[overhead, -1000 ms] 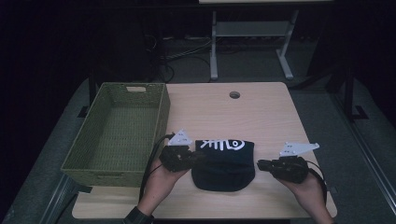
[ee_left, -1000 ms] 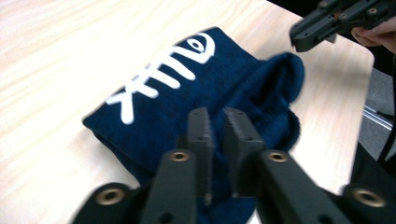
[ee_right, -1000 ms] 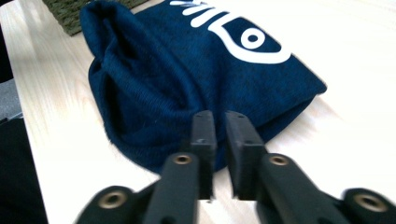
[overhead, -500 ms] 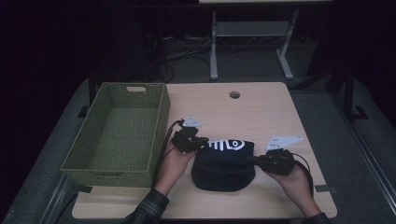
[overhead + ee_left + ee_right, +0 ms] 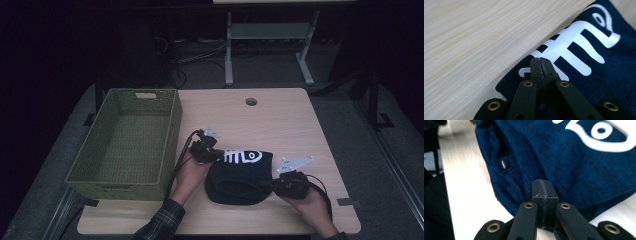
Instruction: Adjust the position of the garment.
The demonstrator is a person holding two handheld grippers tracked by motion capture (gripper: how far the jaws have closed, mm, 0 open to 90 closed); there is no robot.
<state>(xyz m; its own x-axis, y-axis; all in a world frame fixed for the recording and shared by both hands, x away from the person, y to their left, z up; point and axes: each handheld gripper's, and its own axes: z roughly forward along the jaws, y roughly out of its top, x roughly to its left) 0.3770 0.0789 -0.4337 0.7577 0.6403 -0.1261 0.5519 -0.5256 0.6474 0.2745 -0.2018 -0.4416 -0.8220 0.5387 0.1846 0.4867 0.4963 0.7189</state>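
I have both tongs pinched onto the dark navy knitted garment with the white printed design (image 5: 239,177), which lies folded on the pale wooden surface (image 5: 280,120) just right of the green woven basket (image 5: 127,142). Since a second ago both hands have come in and down onto the cloth: the left tongs (image 5: 212,156) have slid from the garment's near-left edge up to its far-left corner by the print, and the right tongs (image 5: 272,184) have moved inward from the bare wood to the garment's right edge. Both pairs of jaws have just been closing and now stand fully together on fabric. I judge that the grasp is made and the lift toward the basket can start.

The left gripper view shows the jaws meeting right at the cloth's border beside the white stripes (image 5: 574,47). The right gripper view shows them biting a rolled hem, plus a small dark button-like stud (image 5: 504,165) that the high view is too dim to reveal.
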